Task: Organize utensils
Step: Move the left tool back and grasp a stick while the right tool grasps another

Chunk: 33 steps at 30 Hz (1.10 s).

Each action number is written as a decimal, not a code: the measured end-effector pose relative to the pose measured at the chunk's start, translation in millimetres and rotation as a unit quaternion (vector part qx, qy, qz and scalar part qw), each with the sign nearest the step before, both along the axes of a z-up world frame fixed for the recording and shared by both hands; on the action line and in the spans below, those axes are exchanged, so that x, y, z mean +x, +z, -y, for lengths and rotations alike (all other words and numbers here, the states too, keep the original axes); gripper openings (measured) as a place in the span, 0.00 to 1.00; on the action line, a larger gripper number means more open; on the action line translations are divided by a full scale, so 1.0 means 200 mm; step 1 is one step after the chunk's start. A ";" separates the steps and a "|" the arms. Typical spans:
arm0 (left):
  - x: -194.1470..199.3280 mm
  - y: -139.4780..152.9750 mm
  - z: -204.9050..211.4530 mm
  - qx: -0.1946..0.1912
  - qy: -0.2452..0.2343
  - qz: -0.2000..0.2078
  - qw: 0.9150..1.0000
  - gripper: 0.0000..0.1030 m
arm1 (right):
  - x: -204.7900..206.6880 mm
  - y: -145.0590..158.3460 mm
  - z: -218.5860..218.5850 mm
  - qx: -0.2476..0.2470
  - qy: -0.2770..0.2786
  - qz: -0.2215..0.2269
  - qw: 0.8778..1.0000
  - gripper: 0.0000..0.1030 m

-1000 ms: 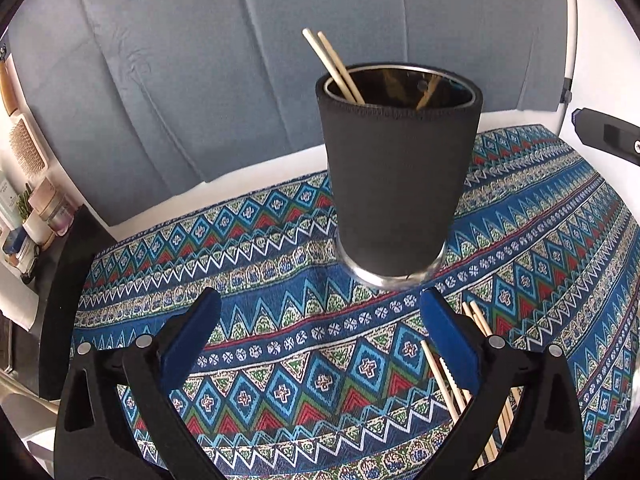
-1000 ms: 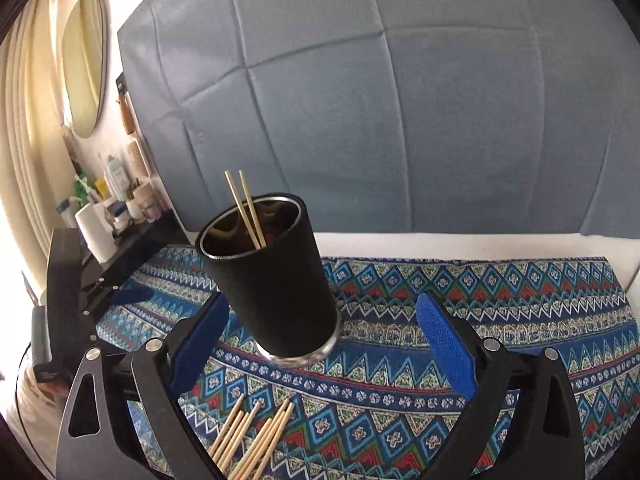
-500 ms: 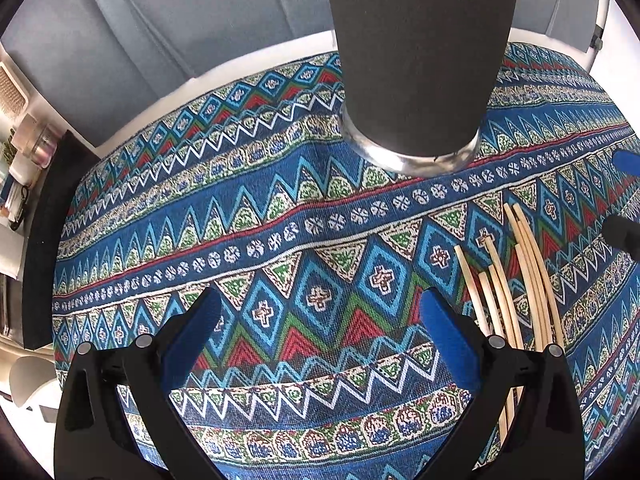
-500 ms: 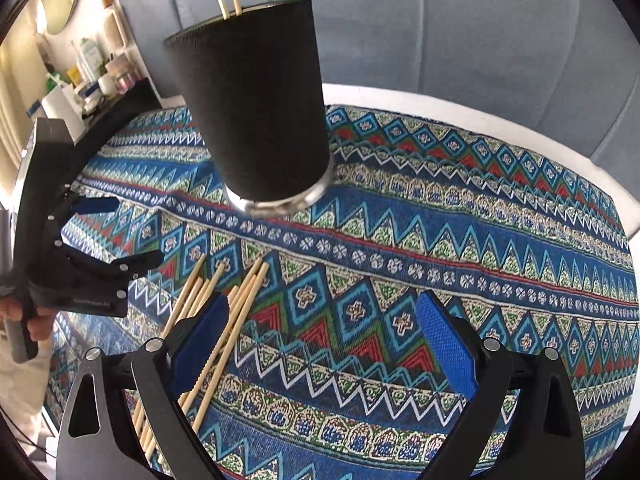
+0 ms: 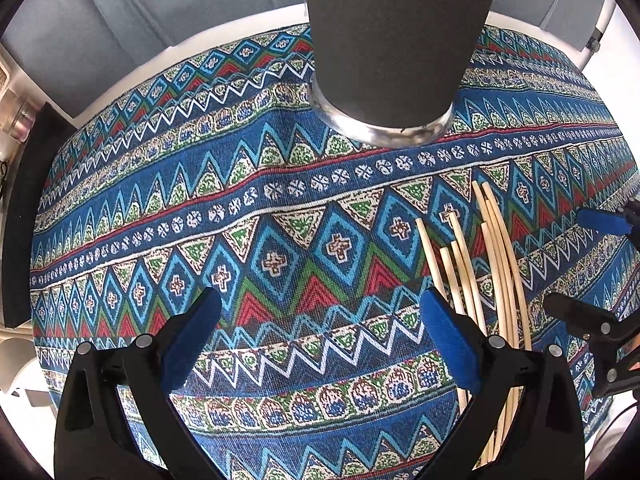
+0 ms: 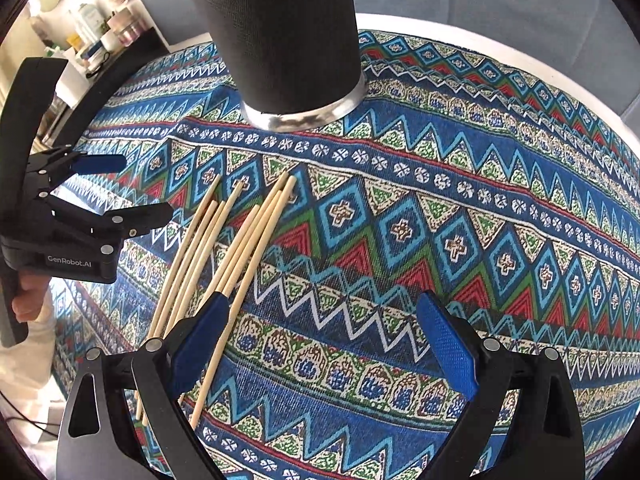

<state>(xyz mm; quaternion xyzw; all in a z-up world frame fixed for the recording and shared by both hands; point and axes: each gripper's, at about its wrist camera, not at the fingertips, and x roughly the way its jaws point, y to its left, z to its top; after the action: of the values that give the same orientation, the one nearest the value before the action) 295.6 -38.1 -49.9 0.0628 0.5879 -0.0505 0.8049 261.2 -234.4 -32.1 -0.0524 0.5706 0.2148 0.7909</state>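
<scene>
Both hand-held grippers have dipped closer to the worktop (image 5: pixel 280 208): left hand-held gripper (image 5: pixel 320 312) and right hand-held gripper (image 6: pixel 324 316) spread, empty; loose chopsticks (image 6: pixel 240 232) await the black cup (image 6: pixel 280 40).

a woven tablecloth with blue, red, green and white geometric bands of zigzags, diamonds and crosses (image 5: pixel 280 208) covers most of both views, spread flat over a white tabletop whose pale rim (image 6: pixel 500 36) shows beyond the cloth's far edge. behind the table stands a grey-blue padded upholstered panel with stitched seams (image 5: pixel 160 8), filling the upper background. in the right wrist view, at upper left, a dark shelf (image 6: pixel 132 56) sits just beside the table and carries a cluster of small bottles and jars (image 6: pixel 100 24); their labels are too small to read. in the left wrist view a clear jar (image 5: pixel 16 116) shows at the far left edge, beside a black surface (image 5: pixel 28 216) bordering the cloth.
</scene>
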 end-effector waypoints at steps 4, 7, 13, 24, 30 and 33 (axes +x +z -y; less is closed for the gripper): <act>-0.02 -0.01 0.04 -0.011 0.002 -0.018 1.000 0.94 | -0.03 -0.01 -0.01 0.003 0.006 -0.018 1.000 0.88; -0.05 -0.01 0.09 -0.013 0.000 -0.025 1.000 0.94 | -0.05 -0.02 -0.03 0.002 0.007 -0.027 1.000 0.88; -0.09 -0.02 0.20 -0.014 -0.002 -0.036 0.999 0.94 | -0.07 -0.03 -0.07 -0.010 0.007 -0.028 1.000 0.88; -0.12 -0.14 0.33 -0.015 0.010 -0.064 0.998 0.94 | -0.03 -0.06 -0.22 -0.044 0.000 -0.034 0.998 0.88; -0.12 -0.21 0.29 -0.020 0.027 -0.072 0.997 0.96 | -0.06 -0.10 -0.35 -0.097 0.000 -0.014 0.995 0.88; -0.14 -0.23 0.30 -0.022 0.023 -0.070 0.997 0.96 | -0.05 -0.10 -0.36 -0.095 0.001 -0.017 0.995 0.88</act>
<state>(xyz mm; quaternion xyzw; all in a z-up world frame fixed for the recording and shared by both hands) 266.6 -97.9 -95.1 0.0278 0.6428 -0.0493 0.7640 250.8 -162.1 -52.8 -0.1240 0.6021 0.1609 0.7721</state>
